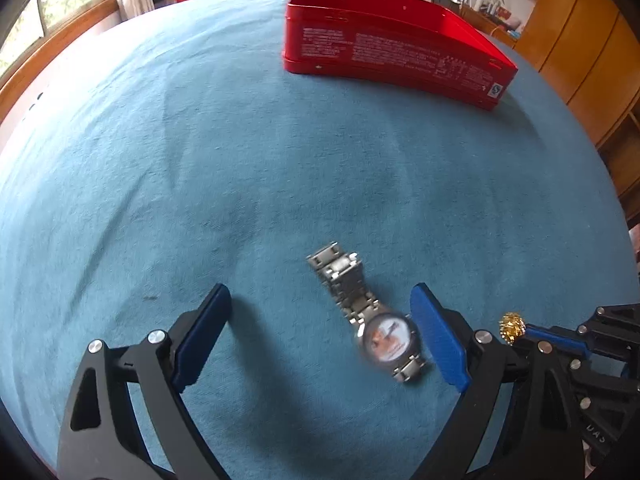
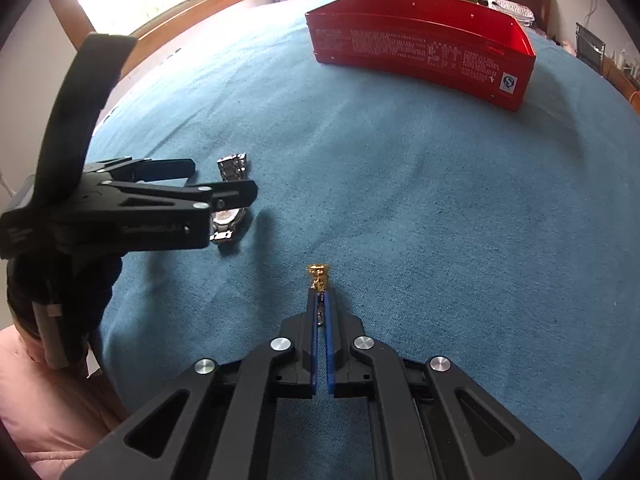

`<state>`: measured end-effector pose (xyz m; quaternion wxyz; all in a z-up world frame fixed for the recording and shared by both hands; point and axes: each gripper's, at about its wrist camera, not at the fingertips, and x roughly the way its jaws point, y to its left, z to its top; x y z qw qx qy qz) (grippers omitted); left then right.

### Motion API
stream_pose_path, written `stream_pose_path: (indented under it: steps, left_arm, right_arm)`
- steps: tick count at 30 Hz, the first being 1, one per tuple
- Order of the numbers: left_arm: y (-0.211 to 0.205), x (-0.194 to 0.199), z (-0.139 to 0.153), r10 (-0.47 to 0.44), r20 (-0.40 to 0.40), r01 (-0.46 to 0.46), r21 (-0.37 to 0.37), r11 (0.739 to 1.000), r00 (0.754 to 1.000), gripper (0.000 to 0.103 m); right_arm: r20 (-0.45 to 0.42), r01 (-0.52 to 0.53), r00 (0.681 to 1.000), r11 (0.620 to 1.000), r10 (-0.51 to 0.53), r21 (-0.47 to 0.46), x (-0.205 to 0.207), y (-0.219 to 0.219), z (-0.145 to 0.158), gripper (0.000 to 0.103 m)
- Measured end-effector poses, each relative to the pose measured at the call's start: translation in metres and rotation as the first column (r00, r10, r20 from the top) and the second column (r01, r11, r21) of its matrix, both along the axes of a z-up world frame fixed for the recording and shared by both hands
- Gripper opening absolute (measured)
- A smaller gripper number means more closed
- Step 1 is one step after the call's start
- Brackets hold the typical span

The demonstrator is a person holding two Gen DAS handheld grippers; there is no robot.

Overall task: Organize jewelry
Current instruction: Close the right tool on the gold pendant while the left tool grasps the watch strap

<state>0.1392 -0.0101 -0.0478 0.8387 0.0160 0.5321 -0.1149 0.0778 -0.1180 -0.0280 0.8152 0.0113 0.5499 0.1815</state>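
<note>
Both tongs were over the blue surface [image 1: 200, 160]. My left tongs [image 1: 320, 336] stood wide around the watch [image 1: 372, 320]; my right tongs [image 2: 319, 292] pinched a gold trinket [image 2: 319, 276], red tin [image 2: 420, 44] well beyond.

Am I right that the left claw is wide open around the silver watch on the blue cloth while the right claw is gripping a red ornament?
Nearly. The ornament in the right claw is gold, not red, as the right wrist view shows. The left claw is indeed wide open around the silver watch on the blue cloth.
</note>
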Motion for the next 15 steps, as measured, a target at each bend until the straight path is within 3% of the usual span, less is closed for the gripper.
stream_pose_path:
  steps: [3,6,9,11,15]
  left_arm:
    - [-0.009,-0.001,-0.001,-0.022,0.006,0.022,0.013,1.000,1.000,0.082]
    - [-0.016,-0.001,-0.001,-0.025,0.020,0.024,0.037,0.999,0.999,0.067]
    - [-0.021,-0.003,0.001,-0.034,0.037,0.032,0.041,0.999,0.999,0.046]
    - [-0.023,-0.003,0.001,-0.039,0.044,0.038,0.036,0.999,0.998,0.023]
    - [-0.020,0.001,0.002,-0.050,0.040,0.051,-0.027,0.998,0.998,0.015]
  right_arm:
    - [-0.013,-0.007,1.000,1.000,0.007,-0.002,0.004,0.003,-0.005,0.008]
    - [-0.013,-0.004,1.000,1.000,0.004,0.007,0.006,0.003,-0.005,0.008]
    - [-0.012,-0.001,1.000,1.000,0.001,0.005,0.008,0.004,-0.006,0.008]
    - [-0.010,0.001,1.000,1.000,-0.001,0.006,0.005,0.002,-0.005,0.008]
    - [-0.002,0.007,1.000,1.000,-0.007,0.007,0.006,0.003,-0.004,0.006]
